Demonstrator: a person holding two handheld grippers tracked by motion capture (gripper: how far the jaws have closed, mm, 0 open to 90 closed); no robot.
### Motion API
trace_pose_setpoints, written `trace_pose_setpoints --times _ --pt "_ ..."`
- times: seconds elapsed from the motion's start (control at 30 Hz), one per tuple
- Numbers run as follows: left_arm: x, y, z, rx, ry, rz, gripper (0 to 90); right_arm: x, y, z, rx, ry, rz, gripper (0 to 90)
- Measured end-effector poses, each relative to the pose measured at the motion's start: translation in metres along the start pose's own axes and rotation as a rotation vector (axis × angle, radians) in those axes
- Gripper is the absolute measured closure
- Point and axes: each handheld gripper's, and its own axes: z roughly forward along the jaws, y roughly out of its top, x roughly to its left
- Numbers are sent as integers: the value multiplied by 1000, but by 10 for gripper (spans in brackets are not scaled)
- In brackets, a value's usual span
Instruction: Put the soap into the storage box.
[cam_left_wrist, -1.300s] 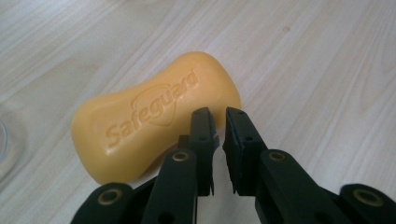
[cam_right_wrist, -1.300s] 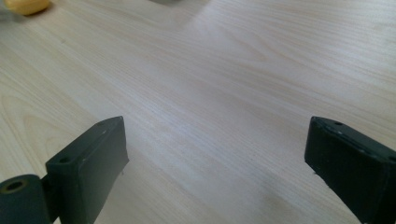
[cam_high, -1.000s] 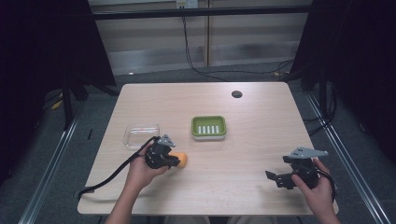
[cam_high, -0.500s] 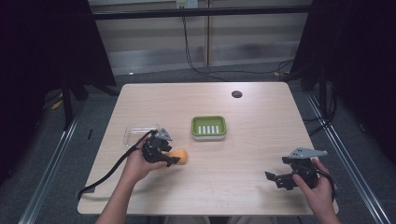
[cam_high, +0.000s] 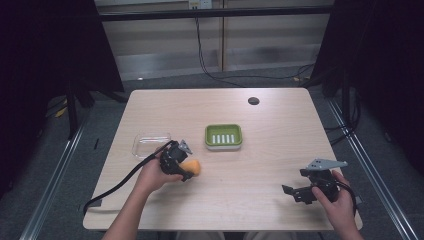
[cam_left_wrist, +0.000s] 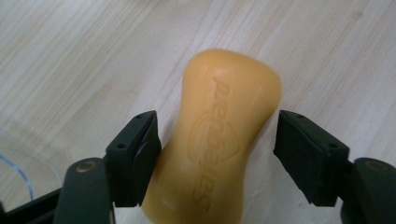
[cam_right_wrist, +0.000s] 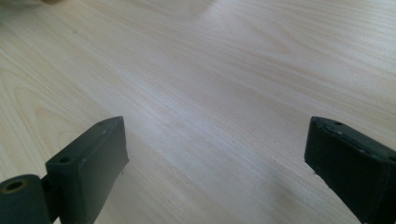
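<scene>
We see the left gripper (cam_high: 186, 170) near the bench's (cam_high: 280, 150) left edge with its jaws astride the orange soap bar (cam_left_wrist: 219, 140), which lies flat on the wood. The jaws have just been opening; one pad sits against the bar, the other stands clear. The right gripper (cam_high: 295, 192), near the front right corner, gapes wide over bare wood.

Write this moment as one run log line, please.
left gripper: jaws just opened, astride orange soap, right pad clear | right gripper: open over bare table | green soap dish: empty
</scene>
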Motion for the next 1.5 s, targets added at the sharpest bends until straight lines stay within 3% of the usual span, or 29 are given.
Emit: trace_pose_setpoints --times 0.1,0.2,0.37,0.43,0.6,0.8,0.9,1.07,1.13,1.27,1.5 --pt "1 4 2 16 -5 -6 393 0 0 -1 -1 -1 -4 57" --pt "2 3 4 64 -11 -14 478 0 -1 -1 4 1 -1 56" --pt "3 3 6 88 -28 -53 492 -1 -1 0 8 6 -4 57" --pt "2 3 6 93 -37 -88 496 0 -1 0 8 6 -7 57" --pt "1 2 3 109 -33 -92 497 2 0 2 13 10 -9 56" --pt "1 2 -5 86 -58 -130 498 2 0 2 11 11 -7 57" --pt "1 5 -9 97 -41 -124 498 2 0 2 13 10 -6 56" --pt "0 14 -18 72 -61 -116 498 1 0 1 4 10 -4 57" --pt "1 18 -22 85 -67 -106 498 1 0 0 5 8 1 57" --pt "3 23 -27 51 -89 -129 498 1 0 1 8 11 -3 56" --pt "5 31 -34 30 -76 -136 498 2 0 2 14 18 -3 56"
